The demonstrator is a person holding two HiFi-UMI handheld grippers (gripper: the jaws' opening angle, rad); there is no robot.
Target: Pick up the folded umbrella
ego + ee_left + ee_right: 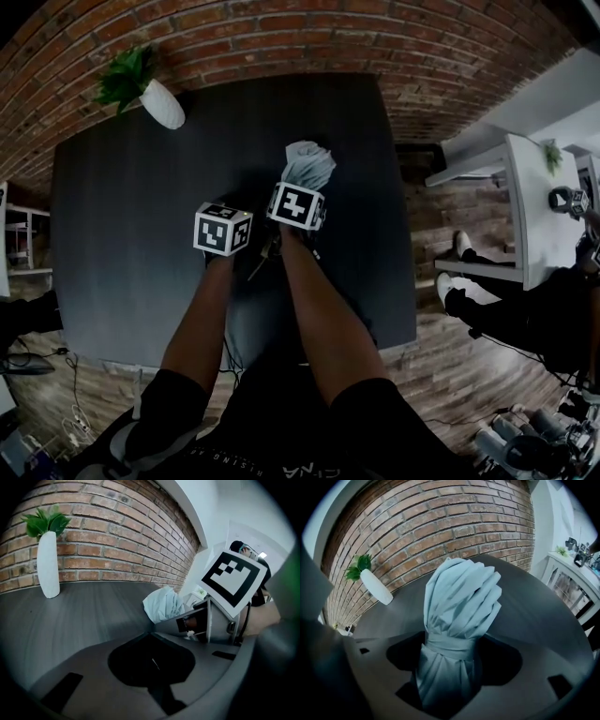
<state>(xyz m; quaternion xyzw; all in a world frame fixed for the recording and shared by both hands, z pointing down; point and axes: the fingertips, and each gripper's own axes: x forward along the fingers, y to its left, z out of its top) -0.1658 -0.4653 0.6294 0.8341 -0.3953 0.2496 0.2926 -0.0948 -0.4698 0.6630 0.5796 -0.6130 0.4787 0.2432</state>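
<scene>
Where the table (122, 244) runs up to the brick wall (281, 37), the umbrella (459, 616) lies folded on the far half of the top, its bunched end pointing away from the person. The vase (164, 103) stands well apart at the far left corner, out of the way. The right gripper (452, 641) points steeply down with its jaws wide and the umbrella between them. Dark gaps show on both sides of the cloth, so I judge the pads are not yet pressing. The left gripper (150, 633) hangs just beside it, tips together, with nothing in them. A strap (451, 648) cinches the umbrella right where the right jaws stand.

The step in hand is the grasp. To do it well, keep the jaws centred so the 2 gaps match. Close across the strap, where the cloth is bound tightest and should give least; the loose folds beyond it would likely squash and slip. Squeeze until the cloth stops yielding, then lift straight up, watching that the bunched end does not sag. The left gripper need only keep clear, ready to steady that end.
</scene>
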